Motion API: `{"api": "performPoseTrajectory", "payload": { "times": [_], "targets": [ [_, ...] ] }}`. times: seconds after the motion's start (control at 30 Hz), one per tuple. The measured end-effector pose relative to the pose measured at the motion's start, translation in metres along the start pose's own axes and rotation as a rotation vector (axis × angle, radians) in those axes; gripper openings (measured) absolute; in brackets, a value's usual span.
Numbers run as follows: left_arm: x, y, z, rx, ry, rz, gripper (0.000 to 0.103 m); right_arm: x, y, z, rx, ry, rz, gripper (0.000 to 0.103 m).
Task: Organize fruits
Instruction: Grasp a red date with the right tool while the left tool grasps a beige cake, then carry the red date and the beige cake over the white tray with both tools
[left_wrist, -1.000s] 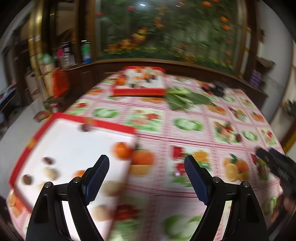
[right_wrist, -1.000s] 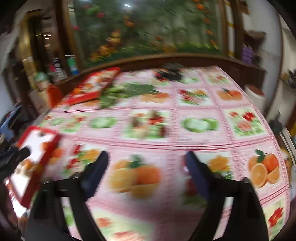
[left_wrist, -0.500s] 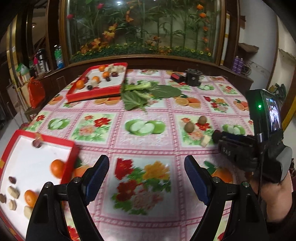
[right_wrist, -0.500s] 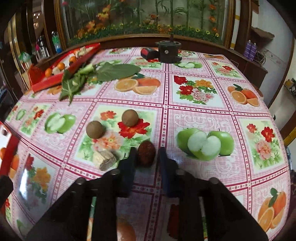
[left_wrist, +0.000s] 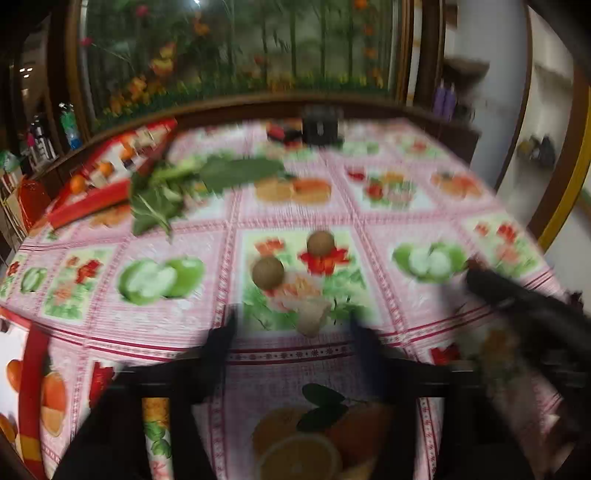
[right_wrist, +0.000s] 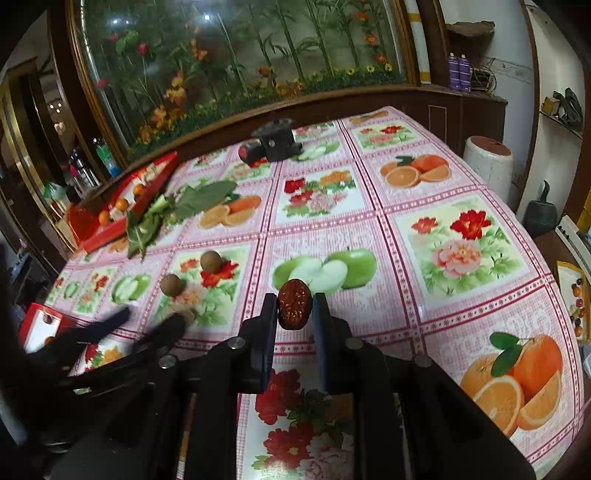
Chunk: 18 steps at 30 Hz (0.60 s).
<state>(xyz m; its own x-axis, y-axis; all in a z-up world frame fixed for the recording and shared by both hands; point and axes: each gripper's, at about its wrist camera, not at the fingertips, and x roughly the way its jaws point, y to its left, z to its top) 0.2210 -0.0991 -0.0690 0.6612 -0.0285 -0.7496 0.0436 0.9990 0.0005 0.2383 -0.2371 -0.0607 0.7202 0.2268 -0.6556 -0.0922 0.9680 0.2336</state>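
Observation:
My right gripper (right_wrist: 294, 306) is shut on a wrinkled dark red date (right_wrist: 294, 303), held above the fruit-print tablecloth. Two round brown fruits (right_wrist: 172, 285) (right_wrist: 211, 261) lie on the cloth to its left. In the blurred left wrist view the same brown fruits (left_wrist: 268, 272) (left_wrist: 320, 242) lie ahead of my open left gripper (left_wrist: 293, 328), and a pale chunk (left_wrist: 312, 315) sits between its fingers on the cloth. A red tray (left_wrist: 35, 373) with oranges is at the near left. The left gripper (right_wrist: 147, 325) also shows blurred at the lower left of the right wrist view.
A second red tray (right_wrist: 127, 206) with small oranges and pale pieces stands at the far left, green leaves (right_wrist: 177, 206) beside it. A black and red device (right_wrist: 275, 142) sits at the table's far edge. A white stool (right_wrist: 487, 162) stands off the right side.
The right gripper has lifted the date off the cloth and pulled back. The left gripper has swung right toward the brown fruits and the pale chunk, its view now blurred.

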Motion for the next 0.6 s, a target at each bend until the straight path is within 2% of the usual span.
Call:
{"api": "performPoseTrajectory", "payload": {
  "times": [0.03,0.07,0.23,0.47,0.6],
  "targets": [
    [0.003,-0.001,0.001,0.003,0.010,-0.001,0.014,-0.001,0.000,0.001,-0.001,-0.008,0.007,0.020],
    [0.002,-0.002,0.002,0.010,0.006,0.007,0.011,-0.002,0.000,0.001,-0.001,-0.013,0.013,0.020],
    [-0.002,-0.001,-0.008,0.032,0.019,0.017,0.010,-0.002,0.005,0.000,-0.024,-0.010,0.027,0.020],
    [-0.041,0.023,-0.036,0.004,0.054,0.073,0.010,0.007,0.018,-0.009,-0.066,0.043,0.012,0.020],
    [-0.064,0.039,-0.052,-0.022,0.050,0.099,0.010,-0.014,0.043,-0.025,-0.135,0.054,0.013,0.020]
  ]
}}
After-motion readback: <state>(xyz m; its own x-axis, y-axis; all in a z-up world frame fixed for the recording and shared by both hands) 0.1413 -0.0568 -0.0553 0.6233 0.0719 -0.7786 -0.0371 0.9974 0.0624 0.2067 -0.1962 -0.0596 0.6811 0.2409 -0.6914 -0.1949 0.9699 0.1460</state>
